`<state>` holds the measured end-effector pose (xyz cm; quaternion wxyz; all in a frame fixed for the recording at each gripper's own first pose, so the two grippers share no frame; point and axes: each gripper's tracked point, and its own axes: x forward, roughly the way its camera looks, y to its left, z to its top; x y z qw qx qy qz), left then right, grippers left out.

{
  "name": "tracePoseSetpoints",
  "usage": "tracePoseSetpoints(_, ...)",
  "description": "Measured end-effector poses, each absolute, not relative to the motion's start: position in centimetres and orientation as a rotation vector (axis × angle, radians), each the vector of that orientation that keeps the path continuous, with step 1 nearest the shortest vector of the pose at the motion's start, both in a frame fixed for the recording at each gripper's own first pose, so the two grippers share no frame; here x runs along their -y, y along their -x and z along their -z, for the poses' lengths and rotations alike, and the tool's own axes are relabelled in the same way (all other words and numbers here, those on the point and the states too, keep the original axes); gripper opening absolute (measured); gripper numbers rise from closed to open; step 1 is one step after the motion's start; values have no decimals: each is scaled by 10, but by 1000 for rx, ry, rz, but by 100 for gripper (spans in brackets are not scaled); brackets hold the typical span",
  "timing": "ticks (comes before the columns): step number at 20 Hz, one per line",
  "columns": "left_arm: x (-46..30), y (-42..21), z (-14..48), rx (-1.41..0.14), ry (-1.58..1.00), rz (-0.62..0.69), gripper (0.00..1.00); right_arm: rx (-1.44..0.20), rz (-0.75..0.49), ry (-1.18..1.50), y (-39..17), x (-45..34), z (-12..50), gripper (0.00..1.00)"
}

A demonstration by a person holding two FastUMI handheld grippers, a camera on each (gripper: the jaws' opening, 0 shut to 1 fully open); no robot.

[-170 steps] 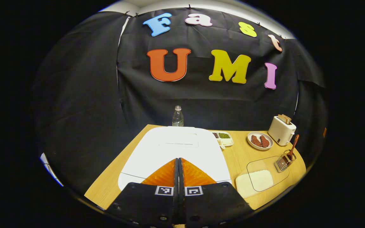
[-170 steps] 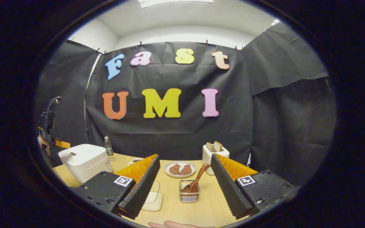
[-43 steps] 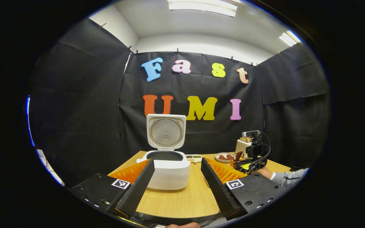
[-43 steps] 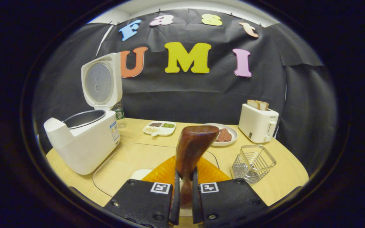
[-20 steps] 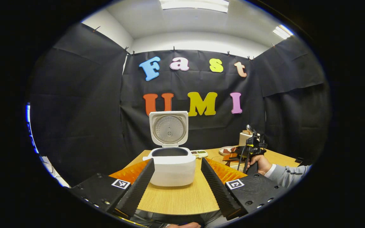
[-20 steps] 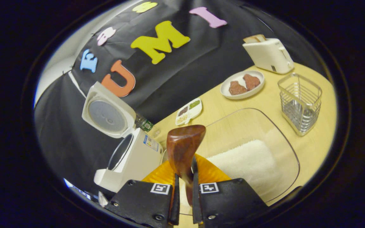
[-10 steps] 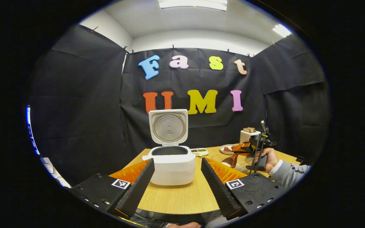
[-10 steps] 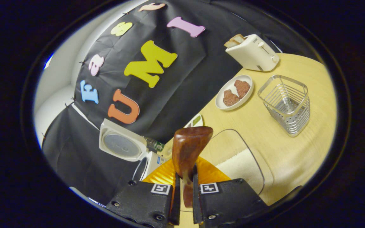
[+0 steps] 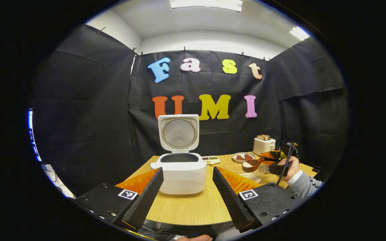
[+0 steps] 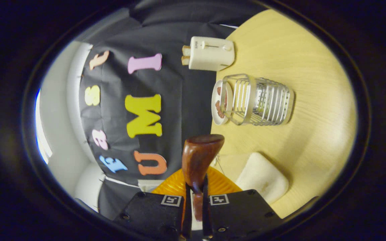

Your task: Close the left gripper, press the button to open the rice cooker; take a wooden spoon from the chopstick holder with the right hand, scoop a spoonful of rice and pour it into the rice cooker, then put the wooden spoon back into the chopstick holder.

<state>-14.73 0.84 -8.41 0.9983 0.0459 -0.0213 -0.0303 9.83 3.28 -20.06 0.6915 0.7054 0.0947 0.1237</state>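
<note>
No readable text, brand or number shows: the square black-and-white markers [image 9: 127,194] on the gripper fingers carry a coded pattern, not letters.

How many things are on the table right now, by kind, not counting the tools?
Rice cooker: 1
Toaster: 1
Plate of meat: 1
Divided dish: 1
Chopstick holder: 1
Clear rice tray: 1
Total: 6

Rice cooker [image 9: 182,174] lid up on table [image 9: 193,209], left gripper [image 9: 187,194] fingers spread, wooden spoon [image 9: 251,163] carrying rice
</note>
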Motion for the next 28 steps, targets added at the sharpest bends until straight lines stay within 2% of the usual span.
tracePoseSetpoints(5, -4, 143, 87, 25, -88, 70, 94, -231, -319, -1606, -91, -39, 204, 17)
tracePoseSetpoints(9, -3, 149, 85, 43, -96, 85, 94, -226, -342, -1578, -85, -45, 183, 17)
tracePoseSetpoints(15, -14, 163, 93, 49, -107, 116, 94, -188, -303, -1485, -94, -59, 148, 17)
tracePoseSetpoints(28, -59, 171, 130, 13, -56, 109, 95, -244, -365, -1188, -157, -218, 79, 17)
